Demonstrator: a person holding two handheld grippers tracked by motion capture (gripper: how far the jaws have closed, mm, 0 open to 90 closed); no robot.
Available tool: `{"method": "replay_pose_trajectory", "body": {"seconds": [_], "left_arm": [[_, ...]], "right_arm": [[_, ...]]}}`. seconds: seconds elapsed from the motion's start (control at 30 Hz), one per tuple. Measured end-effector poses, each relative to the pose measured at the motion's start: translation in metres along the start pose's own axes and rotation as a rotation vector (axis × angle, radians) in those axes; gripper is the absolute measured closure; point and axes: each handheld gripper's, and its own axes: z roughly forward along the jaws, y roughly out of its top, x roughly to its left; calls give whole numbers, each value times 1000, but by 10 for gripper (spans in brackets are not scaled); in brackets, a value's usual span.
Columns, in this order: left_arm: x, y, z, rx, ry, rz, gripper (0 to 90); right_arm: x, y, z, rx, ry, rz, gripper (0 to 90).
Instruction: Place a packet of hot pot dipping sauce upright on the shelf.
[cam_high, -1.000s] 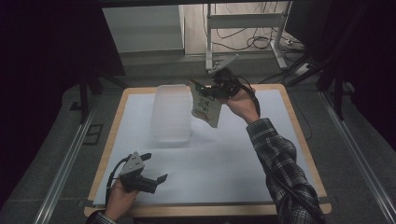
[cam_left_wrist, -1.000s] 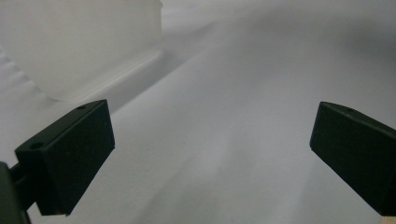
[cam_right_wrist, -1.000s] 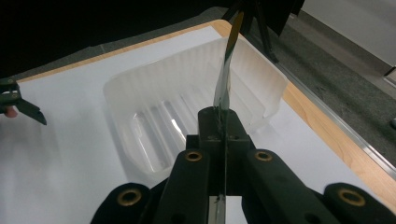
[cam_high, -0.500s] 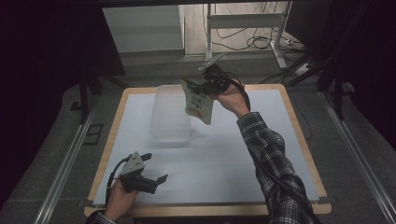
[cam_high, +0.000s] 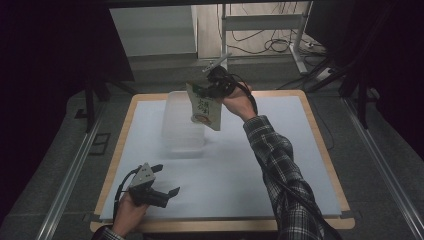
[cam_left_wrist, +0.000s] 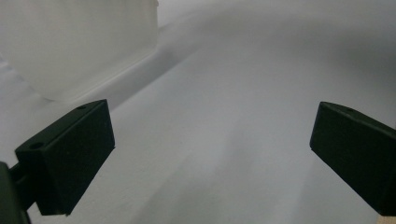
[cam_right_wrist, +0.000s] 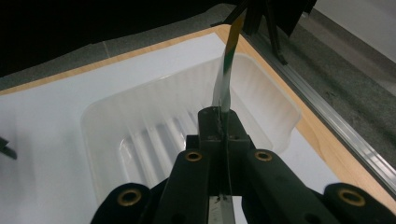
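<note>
fingers of the right gripper (cam_high: 204, 92) pinch the top edge of a flat packet (cam_high: 205, 108) held above the clear plastic tray (cam_high: 181, 131) in the high view, the left gripper (cam_high: 167, 191) rests open near the table's (cam_high: 235, 170) front edge, its view shows jaws wide apart over the white surface, and the right gripper view shows jaws clamped on the packet (cam_right_wrist: 225, 77) over the tray (cam_right_wrist: 154, 135).

- My right gripper (cam_right_wrist: 223, 122) is matt black plastic with brass-coloured fittings.
- The tray (cam_right_wrist: 154, 130) is translucent, ribbed, glossy plastic.
- The tabletop (cam_high: 260, 175) is smooth matt white, wood-edged.
</note>
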Motion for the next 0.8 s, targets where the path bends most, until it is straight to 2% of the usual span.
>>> {"method": "replay_pose_trajectory", "body": {"seconds": [0.27,0.8], "left_arm": [[0,0,0,-2,0,2,0],[0,0,-1,-3,-3,2,0]], "right_arm": [[5,14,21,-24,-10,-4,892],[25,32,51,-71,24,-10,892]]}}
